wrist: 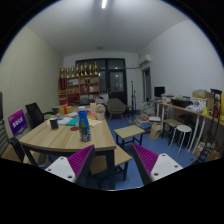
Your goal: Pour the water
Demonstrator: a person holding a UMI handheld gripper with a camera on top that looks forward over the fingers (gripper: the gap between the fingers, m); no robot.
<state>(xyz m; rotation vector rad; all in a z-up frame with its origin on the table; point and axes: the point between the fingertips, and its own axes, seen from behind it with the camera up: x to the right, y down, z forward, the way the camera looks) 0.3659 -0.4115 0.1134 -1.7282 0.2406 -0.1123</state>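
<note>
The gripper (112,163) hangs in mid-air with its two fingers spread wide and nothing between them, the magenta pads (80,158) facing each other across an open gap. Through that gap shows blue floor (128,178) and the near corner of a long wooden table (62,138).

Just beyond the left finger, a blue bottle (84,126) stands upright on the table near its right edge, well apart from the fingers. Farther back along the tabletop sit a dark cup (54,123), near the left edge, and a scatter of smaller items toward the far end, too small to make out. A chair with a purple panel on its back (17,122) stands at the table's left side, with a dark chair (36,113) behind it.

Right of the table, a low wooden side table (128,131) sits on the floor, and beyond it a white stool (183,132) stands beside a desk (185,108) crowded with equipment along the right wall. At the far end of the room, shelves (80,78) hold rows of small objects beside a dark doorway (113,80). A ceiling light strip (103,4) runs overhead.
</note>
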